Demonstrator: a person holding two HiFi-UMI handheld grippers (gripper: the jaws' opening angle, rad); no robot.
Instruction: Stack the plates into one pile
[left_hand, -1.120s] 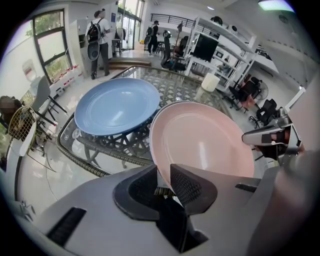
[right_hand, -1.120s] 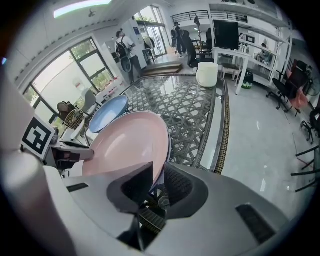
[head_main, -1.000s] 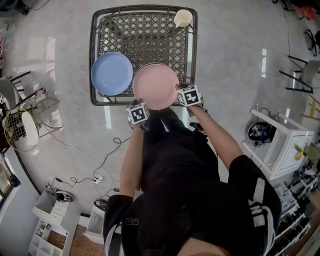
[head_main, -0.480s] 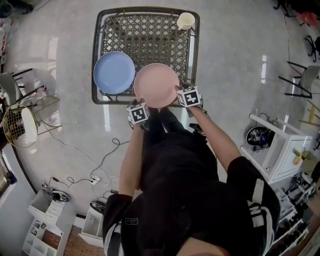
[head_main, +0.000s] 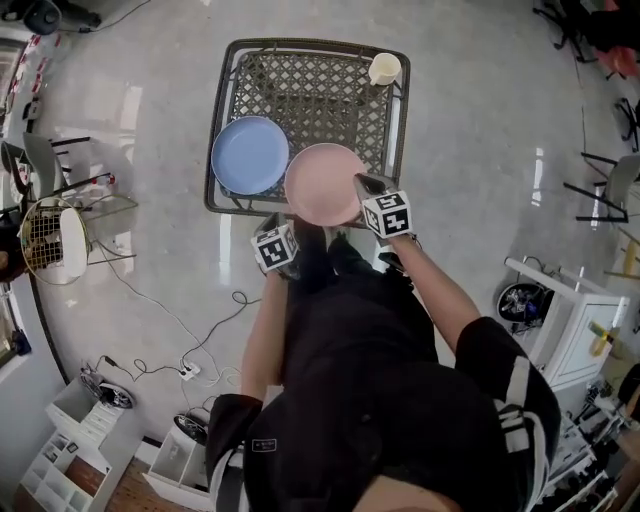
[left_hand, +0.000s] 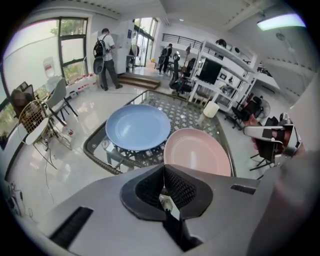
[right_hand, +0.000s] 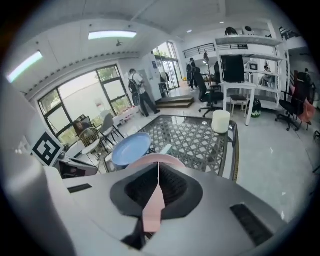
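Note:
A pink plate (head_main: 325, 183) sits at the near edge of the lattice-topped table (head_main: 320, 95), with a blue plate (head_main: 250, 155) beside it on the left. My right gripper (head_main: 362, 186) has just been closing and is shut on the pink plate's right rim. In the right gripper view a strip of that pink rim (right_hand: 154, 207) shows between the jaws. My left gripper (head_main: 273, 224) has also just been closing. It is shut with nothing between its jaws (left_hand: 165, 186) and hangs short of the pink plate (left_hand: 197, 151), apart from it.
A cream cup (head_main: 385, 68) stands at the table's far right corner. On the floor lie a cable (head_main: 190, 325) and a standing fan (head_main: 55, 240) to the left, and a white cart (head_main: 560, 310) to the right. People stand far off by the windows (left_hand: 106, 57).
Both grippers have risen. The left one has drawn back from the pink plate's near-left rim, while the right one stays at the right rim. The head view has shifted.

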